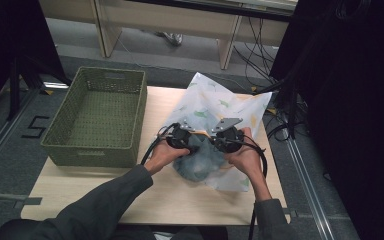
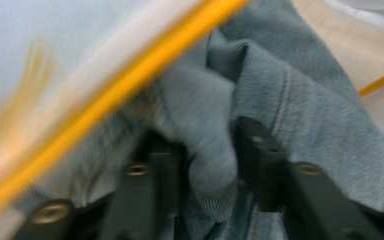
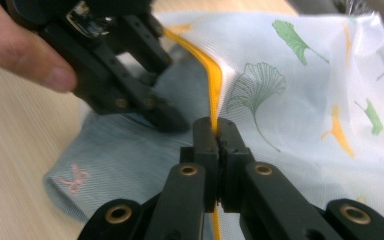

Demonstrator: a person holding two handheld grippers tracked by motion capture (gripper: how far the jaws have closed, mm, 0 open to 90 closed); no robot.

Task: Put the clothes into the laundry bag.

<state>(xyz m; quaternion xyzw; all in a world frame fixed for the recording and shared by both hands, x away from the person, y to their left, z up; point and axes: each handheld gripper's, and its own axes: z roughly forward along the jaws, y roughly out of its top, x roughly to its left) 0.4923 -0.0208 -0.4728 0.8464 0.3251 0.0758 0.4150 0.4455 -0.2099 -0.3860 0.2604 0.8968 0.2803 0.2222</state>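
Right gripper (image 3: 219, 131) fingers clamped tight on the yellow edge trim (image 3: 212, 75) of the white leaf-print mesh bag (image 3: 300, 100). Left gripper (image 2: 211, 165) fingers partly apart, a fold of grey-blue garment (image 2: 300, 100) bunched between them, pressed by both pads. Garment lying half inside the bag's mouth, on the wooden surface (image 1: 105, 190). Beside it, a green woven basket (image 1: 98, 117).

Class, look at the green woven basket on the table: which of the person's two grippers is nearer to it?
The left. The left gripper is just right of the basket, closing on the grey-blue garment. The right gripper is farther right, pinching the yellow-edged mesh bag.
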